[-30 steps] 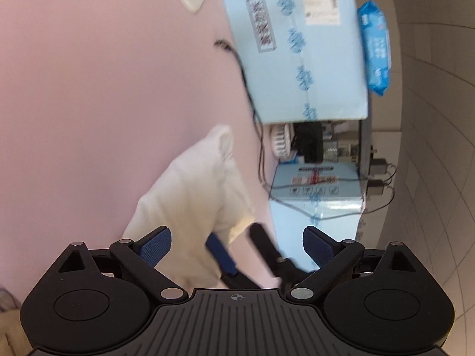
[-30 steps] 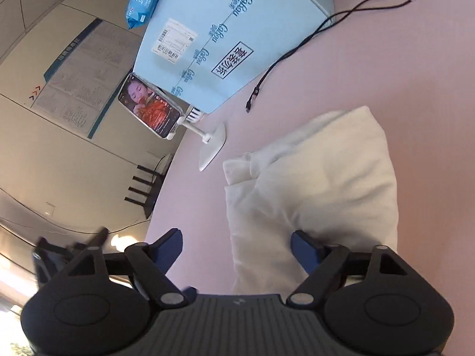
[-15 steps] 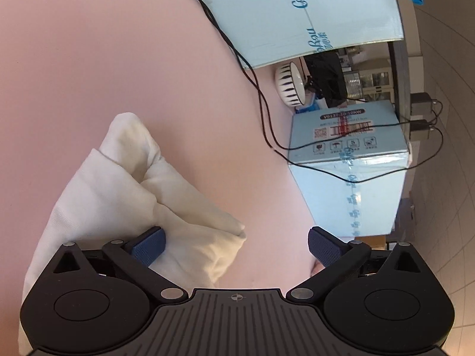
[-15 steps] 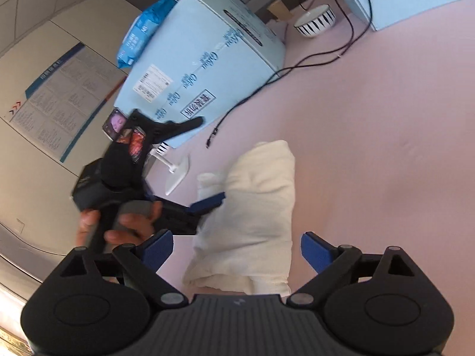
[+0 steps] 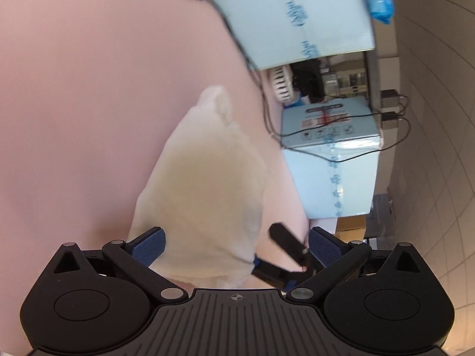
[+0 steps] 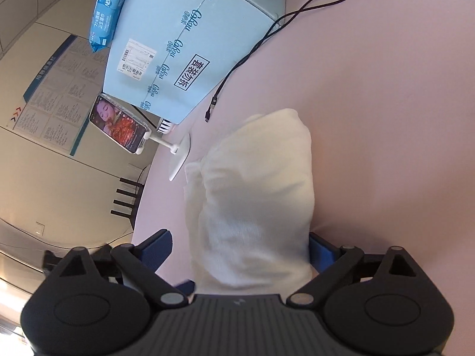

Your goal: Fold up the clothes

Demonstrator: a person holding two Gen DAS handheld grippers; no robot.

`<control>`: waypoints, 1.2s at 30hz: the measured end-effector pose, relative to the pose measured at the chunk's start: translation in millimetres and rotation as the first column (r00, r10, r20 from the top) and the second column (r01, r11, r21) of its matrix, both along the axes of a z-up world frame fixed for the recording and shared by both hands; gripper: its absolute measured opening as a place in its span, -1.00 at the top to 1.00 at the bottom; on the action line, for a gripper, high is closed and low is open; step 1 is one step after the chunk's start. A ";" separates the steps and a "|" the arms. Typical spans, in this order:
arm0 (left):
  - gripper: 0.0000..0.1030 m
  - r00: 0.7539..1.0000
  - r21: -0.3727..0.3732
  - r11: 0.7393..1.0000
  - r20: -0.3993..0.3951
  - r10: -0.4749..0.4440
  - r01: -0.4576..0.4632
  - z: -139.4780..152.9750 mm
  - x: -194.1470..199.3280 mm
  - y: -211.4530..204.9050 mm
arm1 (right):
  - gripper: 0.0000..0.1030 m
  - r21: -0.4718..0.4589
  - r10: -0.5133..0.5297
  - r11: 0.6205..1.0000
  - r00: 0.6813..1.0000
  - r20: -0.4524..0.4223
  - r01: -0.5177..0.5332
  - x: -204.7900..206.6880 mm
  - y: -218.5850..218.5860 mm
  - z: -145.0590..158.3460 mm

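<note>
A cream-white folded garment [image 5: 204,184] lies bunched on the pink table [image 5: 89,89]. It also shows in the right wrist view [image 6: 255,204]. My left gripper [image 5: 236,247] is open, its jaws wide on either side of the garment's near end. My right gripper [image 6: 240,249] is open too, with the garment's near end between its blue pads [image 6: 322,252]. The right gripper's fingers [image 5: 285,241] show at the garment's lower right edge in the left wrist view. I cannot tell whether either gripper touches the cloth.
Light-blue cartons [image 5: 332,160] [image 6: 190,41] stand at the table's far side. A black cable [image 6: 246,56] runs across the table. A phone on a white stand [image 6: 121,124] sits by the table edge. A blue wipes pack [image 6: 107,14] lies on the big carton.
Both grippers have swung back over the garment and come close to its near end; half a second ago the right one was farther off and the left one sat at its other side.
</note>
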State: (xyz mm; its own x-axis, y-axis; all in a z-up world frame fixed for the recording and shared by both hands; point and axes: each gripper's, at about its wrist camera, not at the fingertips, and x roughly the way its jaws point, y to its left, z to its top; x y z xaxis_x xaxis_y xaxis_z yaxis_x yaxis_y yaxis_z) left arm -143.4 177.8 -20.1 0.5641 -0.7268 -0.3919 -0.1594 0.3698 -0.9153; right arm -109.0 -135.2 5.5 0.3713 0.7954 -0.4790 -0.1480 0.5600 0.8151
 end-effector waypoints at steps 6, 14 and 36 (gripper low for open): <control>-1.00 1.000 0.030 1.000 0.023 -0.006 0.005 0.9 7.5 -2.0 | -1.00 -0.012 0.012 1.000 0.997 0.072 -0.011 -1.1 5.4 -0.5; -1.00 0.997 0.222 0.974 0.061 -0.056 0.041 22.9 -27.6 5.2 | -0.97 -0.025 0.036 0.999 0.991 0.130 -0.033 -9.6 3.6 -0.1; -0.98 0.982 0.320 0.947 0.173 -0.079 0.020 8.8 31.2 -24.9 | -0.83 -0.039 0.006 0.999 0.983 0.184 0.001 -15.7 -1.1 -2.6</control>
State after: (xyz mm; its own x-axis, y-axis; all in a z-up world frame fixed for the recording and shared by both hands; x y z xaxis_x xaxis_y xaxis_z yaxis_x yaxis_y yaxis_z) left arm -112.2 152.9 -11.2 0.6131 -0.6117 -0.4999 0.0242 0.6470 -0.7621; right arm -124.7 -136.3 2.8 0.4539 0.7786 -0.4332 -0.2952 0.5901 0.7514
